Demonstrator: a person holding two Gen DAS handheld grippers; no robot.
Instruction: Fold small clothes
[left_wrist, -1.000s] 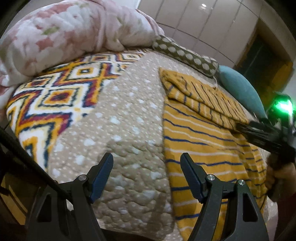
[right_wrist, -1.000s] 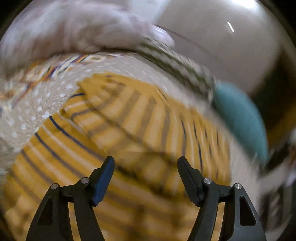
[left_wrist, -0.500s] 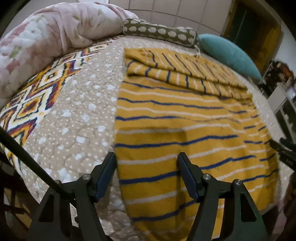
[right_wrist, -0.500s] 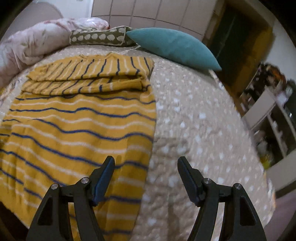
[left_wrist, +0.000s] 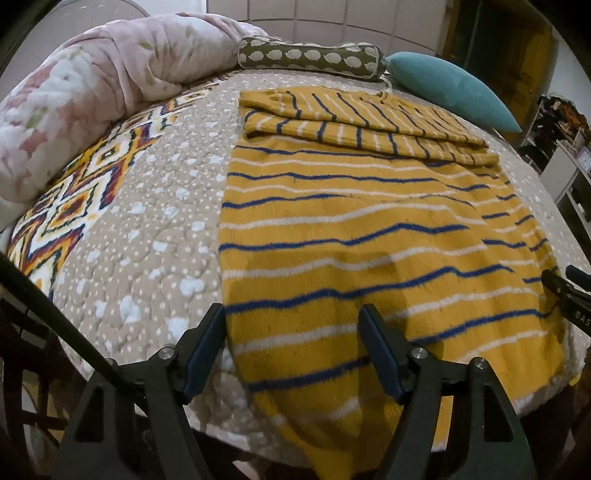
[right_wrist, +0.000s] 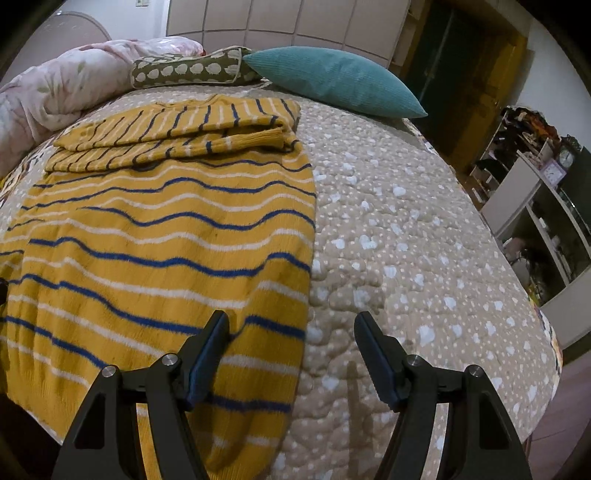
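A mustard-yellow sweater (left_wrist: 369, 236) with blue and white stripes lies flat on the bed, its sleeves folded across the far end; its near hem hangs over the bed's front edge. It also shows in the right wrist view (right_wrist: 155, 236). My left gripper (left_wrist: 293, 350) is open and empty, just above the sweater's near left corner. My right gripper (right_wrist: 291, 354) is open and empty, over the sweater's near right edge. The right gripper's tip (left_wrist: 565, 291) shows at the right edge of the left wrist view.
The bed has a beige dotted quilt (right_wrist: 406, 240) with a patterned band (left_wrist: 74, 206) at left. A pink floral duvet (left_wrist: 92, 96), an olive bolster (left_wrist: 310, 57) and a teal pillow (right_wrist: 332, 79) lie at the far end. Shelves (right_wrist: 535, 206) stand at right.
Both grippers swung to face the bed head-on and moved closer to the sweater's near hem, left one rightward onto the left corner. Both stayed open.
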